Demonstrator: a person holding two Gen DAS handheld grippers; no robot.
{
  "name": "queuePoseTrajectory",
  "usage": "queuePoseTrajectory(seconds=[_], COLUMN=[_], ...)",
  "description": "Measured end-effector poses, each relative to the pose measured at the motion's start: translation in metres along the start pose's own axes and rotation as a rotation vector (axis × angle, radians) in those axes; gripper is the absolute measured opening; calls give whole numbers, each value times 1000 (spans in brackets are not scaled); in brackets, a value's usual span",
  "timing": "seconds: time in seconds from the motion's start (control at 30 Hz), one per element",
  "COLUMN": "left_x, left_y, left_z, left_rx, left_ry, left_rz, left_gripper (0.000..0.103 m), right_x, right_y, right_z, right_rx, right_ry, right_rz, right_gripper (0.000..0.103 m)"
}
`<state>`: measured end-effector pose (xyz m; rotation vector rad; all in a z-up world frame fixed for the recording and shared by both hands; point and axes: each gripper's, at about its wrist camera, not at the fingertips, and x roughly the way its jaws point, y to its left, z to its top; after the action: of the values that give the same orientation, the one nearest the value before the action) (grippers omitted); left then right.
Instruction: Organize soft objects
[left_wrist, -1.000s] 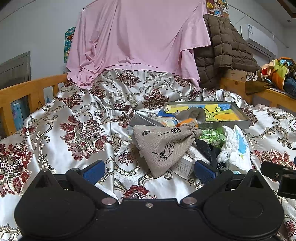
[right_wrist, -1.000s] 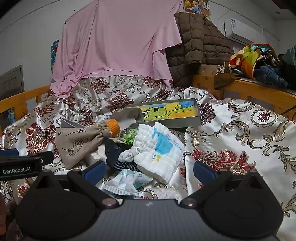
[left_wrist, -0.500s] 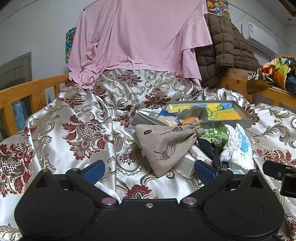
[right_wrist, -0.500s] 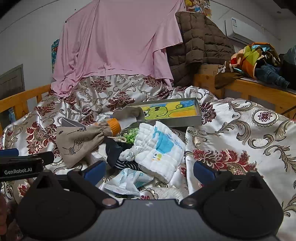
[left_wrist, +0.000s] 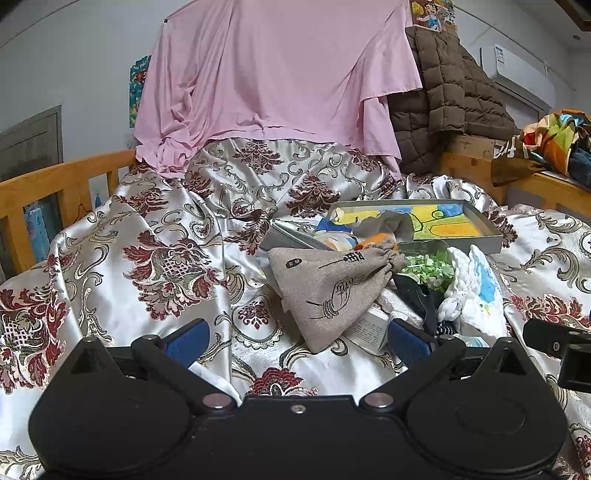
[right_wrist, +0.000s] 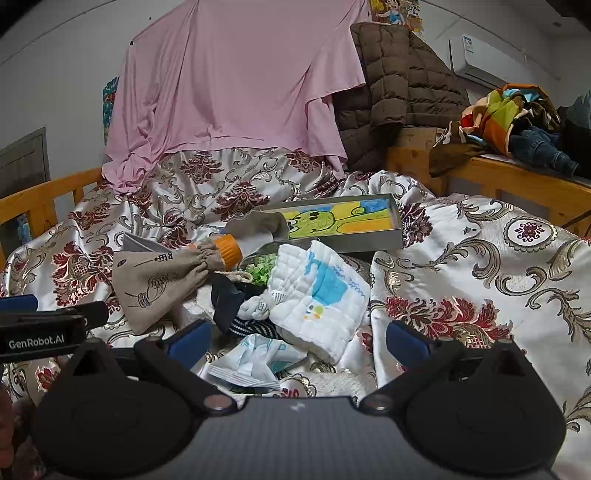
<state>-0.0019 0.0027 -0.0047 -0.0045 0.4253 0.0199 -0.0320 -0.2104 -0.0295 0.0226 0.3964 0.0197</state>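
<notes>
Your left gripper (left_wrist: 298, 341) and right gripper (right_wrist: 298, 341) stay spread and empty, edging slightly back from the drawstring pouch (left_wrist: 332, 288).

Only "GenRobot.AI" reads clearly to me, in white letters on my left gripper (right_wrist: 40, 341), just left of the linen pouch (right_wrist: 159, 284). The pouch's black printed characters are too small to read.

The bed cover (left_wrist: 155, 266) is glossy satin cloth. The pouch (left_wrist: 332, 288) is rough, matt linen. The white towel (right_wrist: 325, 295) is soft quilted cotton. The packet (right_wrist: 251, 363) looks like shiny plastic. The bed rail (left_wrist: 55, 181) is smooth wood. The pink sheet (left_wrist: 273, 74) is matt cloth.
</notes>
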Motion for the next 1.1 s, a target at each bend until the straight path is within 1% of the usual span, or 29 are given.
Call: queuePoseTrajectory(seconds=[0.53, 0.67, 0.8, 0.93, 1.03, 1.1], left_x=[0, 1, 4, 17, 30, 40], left_y=[0, -3, -3, 1, 6, 9], left_z=[0, -1, 0, 6, 10, 13], left_rx=[-4, -1, -12, -29, -28, -29], left_ry=[0, 5, 13, 56, 76, 90], left_rz=[-1, -7, -22, -81, -115, -132], left_gripper=[102, 102, 102, 102, 102, 102], right_x=[0, 1, 11, 25, 36, 43], right_y=[0, 0, -3, -1, 4, 7], right_z=[-1, -3, -3, -4, -4, -3], right_rx=[3, 17, 34, 34, 2, -14], right_ry=[1, 14, 74, 160, 200, 218], right_rz=[-2, -1, 40, 122, 172, 190], right_gripper=[103, 103, 103, 103, 103, 103])
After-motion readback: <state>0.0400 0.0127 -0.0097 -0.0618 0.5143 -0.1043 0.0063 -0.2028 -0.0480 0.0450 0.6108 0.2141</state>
